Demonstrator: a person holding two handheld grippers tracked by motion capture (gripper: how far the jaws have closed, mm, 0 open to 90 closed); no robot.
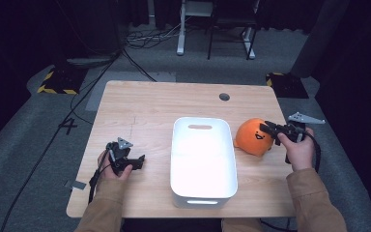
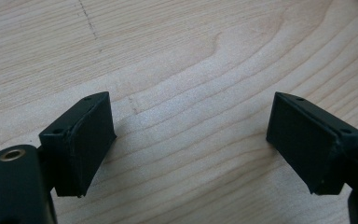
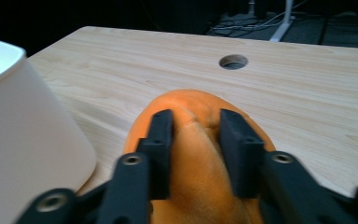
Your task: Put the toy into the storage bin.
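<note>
On right side of wooden desk (image 1: 145, 104), right gripper (image 1: 270, 128) pinching fold of orange plush toy (image 1: 252, 137), jaws pressing into soft fabric. Toy sitting on desk just beside white bin (image 1: 202, 159), on bin's right; bin lying leftward from gripper. Toy possibly lifting slightly, hard to tell. Right hand (image 1: 298, 149) reaching forward, gripper pointing left. Left gripper (image 1: 134, 161) resting low over bare desk, jaws spread wide, grasping nothing.

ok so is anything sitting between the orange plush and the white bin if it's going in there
Nothing visible does. The orange plush, pinched by the right gripper, lies on the table just right of the white bin, with bare wood between them. The bin looks empty and open-topped; only its near wall has to be cleared.
</note>
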